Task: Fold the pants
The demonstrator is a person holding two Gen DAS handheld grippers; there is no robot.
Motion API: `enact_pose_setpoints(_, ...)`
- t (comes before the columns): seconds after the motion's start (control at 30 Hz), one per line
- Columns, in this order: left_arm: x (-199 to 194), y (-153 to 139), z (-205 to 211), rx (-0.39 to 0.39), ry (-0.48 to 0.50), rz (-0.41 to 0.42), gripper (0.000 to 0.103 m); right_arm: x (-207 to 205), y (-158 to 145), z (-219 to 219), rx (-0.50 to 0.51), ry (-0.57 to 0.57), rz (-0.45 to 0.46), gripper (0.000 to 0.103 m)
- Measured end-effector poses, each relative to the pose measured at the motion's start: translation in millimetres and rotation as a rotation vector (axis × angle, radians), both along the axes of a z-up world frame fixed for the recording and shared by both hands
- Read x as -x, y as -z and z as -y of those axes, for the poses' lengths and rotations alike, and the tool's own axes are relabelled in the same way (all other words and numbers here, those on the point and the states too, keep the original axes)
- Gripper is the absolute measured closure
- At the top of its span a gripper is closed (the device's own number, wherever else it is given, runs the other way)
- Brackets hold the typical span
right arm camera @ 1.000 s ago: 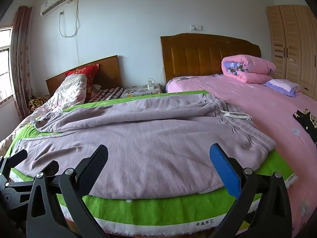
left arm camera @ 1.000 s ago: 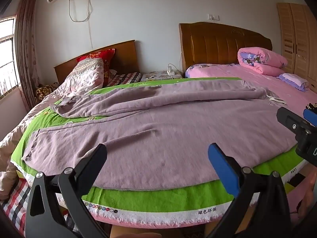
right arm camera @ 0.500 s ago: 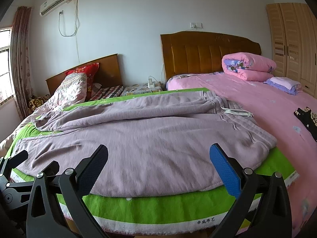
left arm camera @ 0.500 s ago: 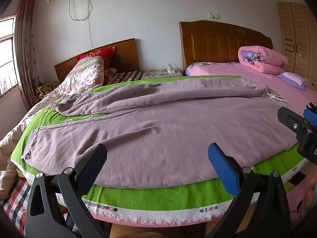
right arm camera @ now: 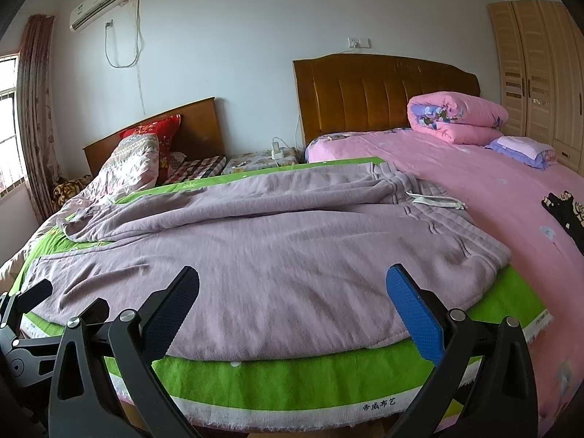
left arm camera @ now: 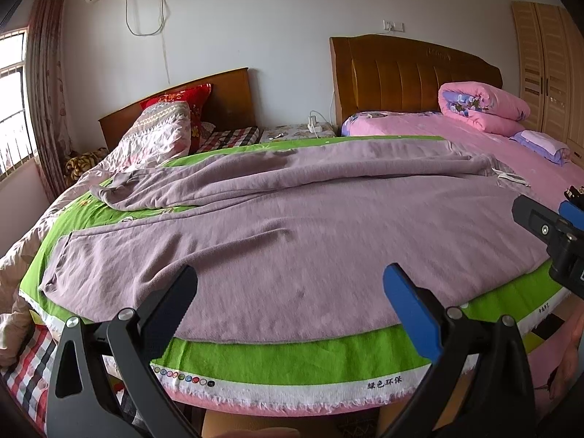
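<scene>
While both claws hang released just short of the bed edge, I hold nothing: my left gripper [left arm camera: 288,303] and right gripper [right arm camera: 292,304] stand wide open above the green cloth [right arm camera: 292,376]. Beyond them, the mauve pants [left arm camera: 310,241] lie spread flat on that cloth, waistband [right arm camera: 438,219] to my right, near leg smooth, far leg [left arm camera: 255,179] rumpled. For a clean first fold, I judge each claw should pinch the near hem through both layers, lift evenly, and carry it onto the far leg. Behind stands a headboard [right arm camera: 383,91].

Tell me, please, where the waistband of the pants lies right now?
In the right wrist view, the waistband lies right of centre on the green cloth, beside the pink bedsheet.
</scene>
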State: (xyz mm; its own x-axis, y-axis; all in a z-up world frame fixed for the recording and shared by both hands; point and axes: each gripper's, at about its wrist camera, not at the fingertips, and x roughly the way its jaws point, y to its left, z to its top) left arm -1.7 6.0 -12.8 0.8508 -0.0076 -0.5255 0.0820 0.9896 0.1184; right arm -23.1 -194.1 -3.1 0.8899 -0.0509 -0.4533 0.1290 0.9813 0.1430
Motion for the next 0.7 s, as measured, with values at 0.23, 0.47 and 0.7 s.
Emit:
enact_pose_setpoints(0.23,-0.9,-0.7,1.5,-0.001,0.000,-0.007,0.001,-0.4,1.2,0.8,-0.003,0.001,-0.003,0.004)
enact_pose_setpoints(0.47,-1.3,-0.9,1.1,0.000,0.001,-0.013,0.001,-0.4,2.1,1.7,-0.013,0.004,-0.009,0.004)
enact_pose_setpoints(0.7,-2.7,-0.1,1.6,0.000,0.000,-0.020,0.001,-0.6,2.4,1.8,-0.013,0.004,-0.008,0.004)
